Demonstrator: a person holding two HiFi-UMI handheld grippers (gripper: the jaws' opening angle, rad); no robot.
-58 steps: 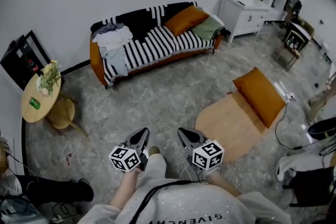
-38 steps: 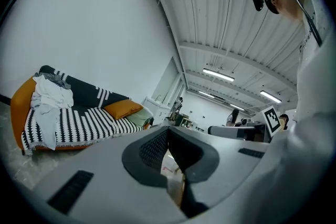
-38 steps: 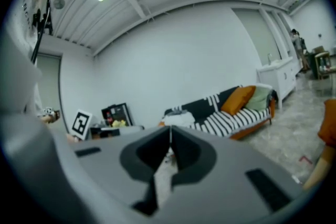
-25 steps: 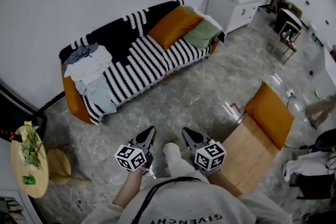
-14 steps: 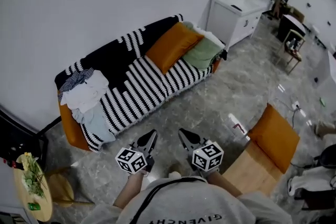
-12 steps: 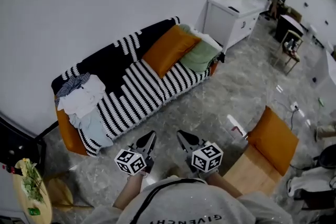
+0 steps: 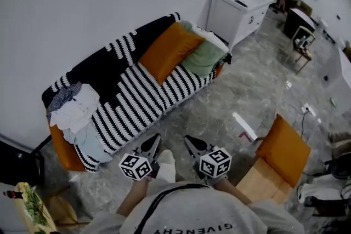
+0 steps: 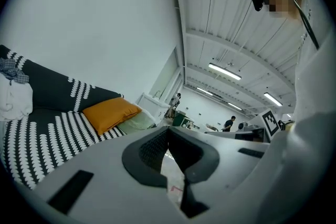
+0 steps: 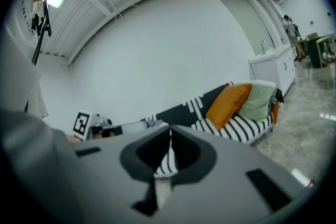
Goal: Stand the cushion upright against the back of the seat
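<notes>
An orange cushion (image 7: 167, 51) lies tilted on the black-and-white striped sofa (image 7: 131, 96), leaning toward the sofa's back. A green cushion (image 7: 203, 57) sits just right of it. My left gripper (image 7: 155, 140) and right gripper (image 7: 188, 140) hang side by side over the grey floor, well short of the sofa, both shut and empty. The orange cushion (image 8: 110, 113) shows left of the shut left gripper (image 8: 168, 131) in the left gripper view. In the right gripper view the cushion (image 9: 228, 102) is right of the shut right gripper (image 9: 170, 134).
A pile of pale clothes (image 7: 74, 112) covers the sofa's left end. A white cabinet (image 7: 236, 8) stands to the sofa's right. A low wooden table (image 7: 258, 181) with another orange cushion (image 7: 282, 148) is at my right. A small round table (image 7: 33, 211) sits at bottom left.
The view has come closer to the sofa, and both grippers have travelled with it across the floor, still shut and empty. The wooden table has slid toward the right edge.
</notes>
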